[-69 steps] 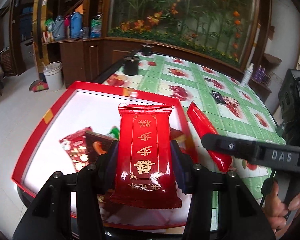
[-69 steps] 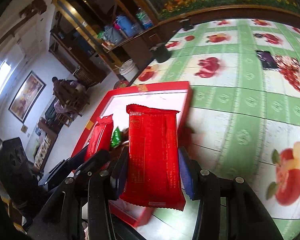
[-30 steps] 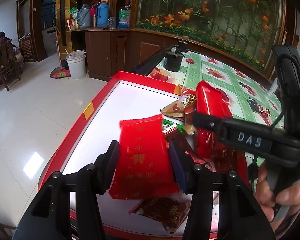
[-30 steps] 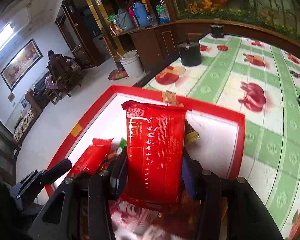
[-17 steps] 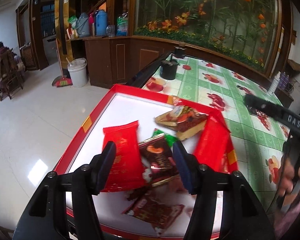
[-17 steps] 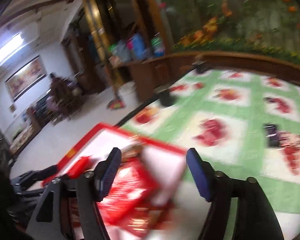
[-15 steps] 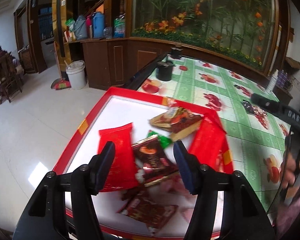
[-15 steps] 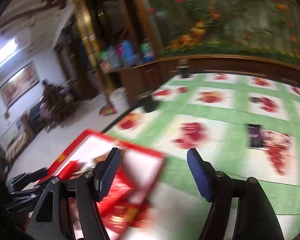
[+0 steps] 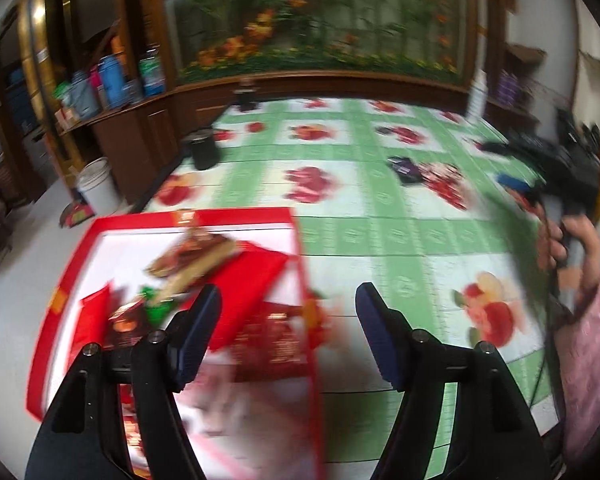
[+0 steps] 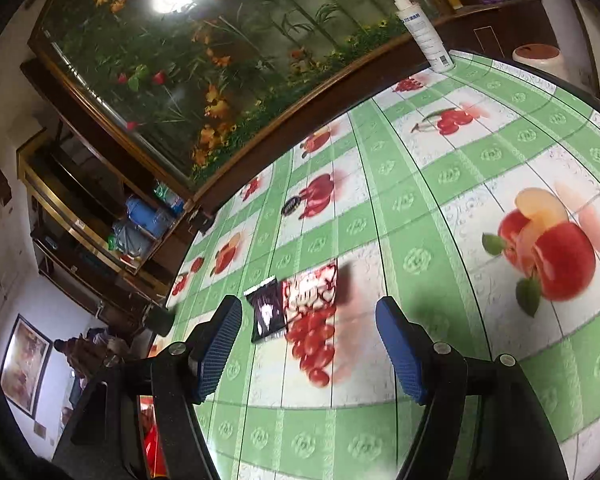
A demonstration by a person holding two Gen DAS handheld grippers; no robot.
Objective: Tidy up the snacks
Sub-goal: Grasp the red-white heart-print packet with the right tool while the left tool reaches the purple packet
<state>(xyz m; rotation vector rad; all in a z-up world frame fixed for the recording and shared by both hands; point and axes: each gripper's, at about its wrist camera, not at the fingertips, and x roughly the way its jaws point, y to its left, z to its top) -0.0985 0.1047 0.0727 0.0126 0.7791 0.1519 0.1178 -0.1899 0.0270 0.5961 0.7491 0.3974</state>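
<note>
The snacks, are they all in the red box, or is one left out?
One is left out. A small dark packet lies on the green tablecloth, away from the red tray where the other snacks are piled. It sits just ahead of the right gripper, whose fingers are open.

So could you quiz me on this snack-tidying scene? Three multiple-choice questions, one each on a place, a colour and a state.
1. Where do the two loose packets lie?
A. On the tablecloth ahead of the right gripper
B. Inside the tray
C. On the floor

2. What colour is the tray's rim?
A. Blue
B. Red
C. Black

3. How is the left gripper?
A. Shut on a red packet
B. Shut with nothing in it
C. Open with nothing in it

Answers:
1 A: in the right wrist view a dark packet and a red-and-white one lie side by side on the green tablecloth beyond the right gripper.
2 B: the tray has a red rim around a white floor.
3 C: the left gripper has its pads wide apart, having just been opening, with nothing between them.
</note>
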